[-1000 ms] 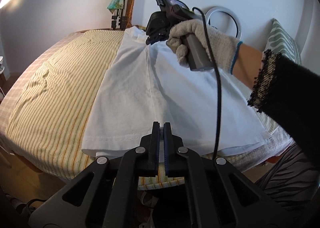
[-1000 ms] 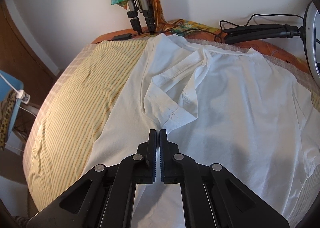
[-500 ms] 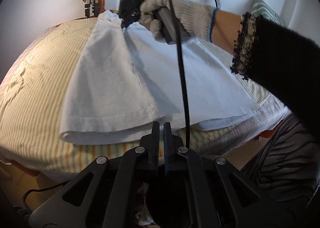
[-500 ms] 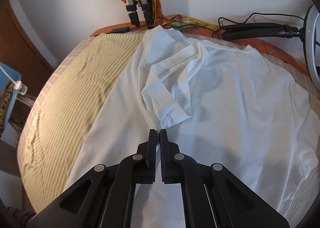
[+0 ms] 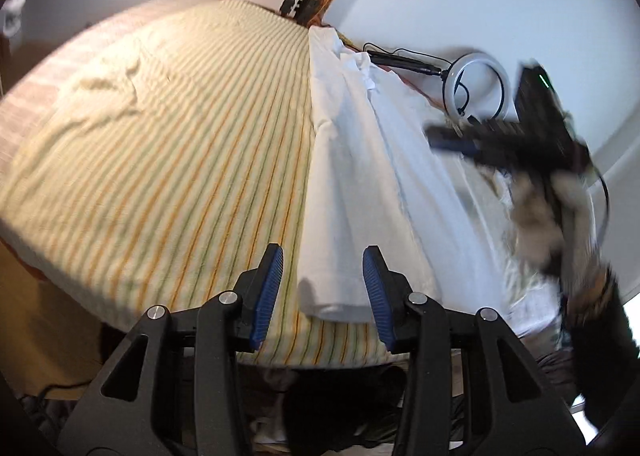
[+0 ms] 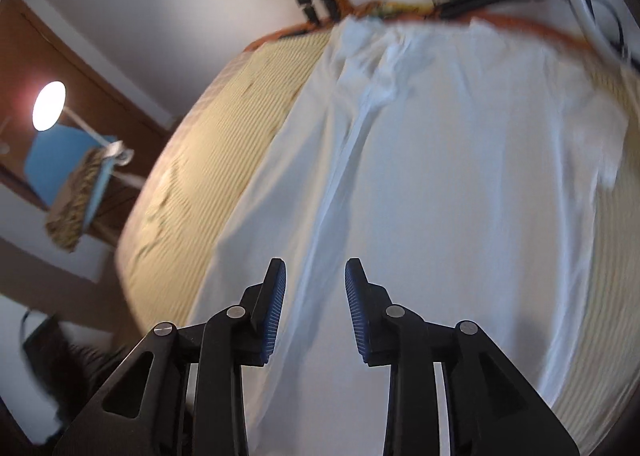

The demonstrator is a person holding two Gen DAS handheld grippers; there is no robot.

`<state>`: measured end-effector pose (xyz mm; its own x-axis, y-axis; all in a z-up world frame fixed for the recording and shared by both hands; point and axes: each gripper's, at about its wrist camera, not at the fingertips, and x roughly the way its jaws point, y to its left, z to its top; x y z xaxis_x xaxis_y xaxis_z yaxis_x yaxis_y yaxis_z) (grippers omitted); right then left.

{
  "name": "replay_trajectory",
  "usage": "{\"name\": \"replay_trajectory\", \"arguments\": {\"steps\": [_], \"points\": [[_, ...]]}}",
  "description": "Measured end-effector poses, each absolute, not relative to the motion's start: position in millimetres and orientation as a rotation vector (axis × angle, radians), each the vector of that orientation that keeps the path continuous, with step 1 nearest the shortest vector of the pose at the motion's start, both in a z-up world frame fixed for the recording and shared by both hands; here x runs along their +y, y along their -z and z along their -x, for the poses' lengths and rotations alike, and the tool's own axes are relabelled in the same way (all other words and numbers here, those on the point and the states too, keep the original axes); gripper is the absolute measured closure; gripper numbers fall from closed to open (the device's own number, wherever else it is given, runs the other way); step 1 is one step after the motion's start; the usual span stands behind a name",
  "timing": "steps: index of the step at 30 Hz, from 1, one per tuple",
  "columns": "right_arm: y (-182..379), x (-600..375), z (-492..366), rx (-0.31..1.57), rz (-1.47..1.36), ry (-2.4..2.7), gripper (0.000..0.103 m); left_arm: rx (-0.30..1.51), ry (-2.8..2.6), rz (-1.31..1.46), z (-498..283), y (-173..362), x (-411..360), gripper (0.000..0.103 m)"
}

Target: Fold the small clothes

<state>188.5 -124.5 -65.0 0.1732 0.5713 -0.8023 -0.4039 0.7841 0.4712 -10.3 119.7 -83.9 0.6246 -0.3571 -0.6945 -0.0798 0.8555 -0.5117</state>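
The white T-shirt (image 5: 360, 184) lies on the striped bedspread (image 5: 180, 160), 1 side folded inward. The left gripper (image 5: 323, 292) and right gripper (image 6: 315, 310) both hang above it, fingers apart and empty. Only the left view shows the gloved right hand (image 5: 548, 216); only the right shows the lamp (image 6: 49, 106).

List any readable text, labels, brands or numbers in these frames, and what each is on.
None readable.
White shirt: no print or tag visible.
Striped sheet: pattern only.
Ring light: no marking visible.
Right gripper: motion-blurred; only a green light shows on it.
Left gripper: no lettering.
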Motion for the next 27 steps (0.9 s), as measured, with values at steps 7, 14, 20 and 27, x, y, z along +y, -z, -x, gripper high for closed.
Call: {"name": "replay_trajectory", "arguments": {"steps": [7,14,20,27], "points": [[106,-126,-111,1.366,-0.234,-0.782,0.074,1.009,0.257,0.68,-7,115,128,0.095],[109,-113,-98,1.337,-0.179,-0.796,0.103,0.981,0.23,0.672,12,103,127,0.101],[107,-107,-97,1.305,-0.108,-0.778,0.103,0.986,0.2,0.566,9,111,120,0.101],[93,-106,-86,1.248,-0.056,-0.796,0.103,0.947,0.14,0.464,17,98,113,0.101]]}}
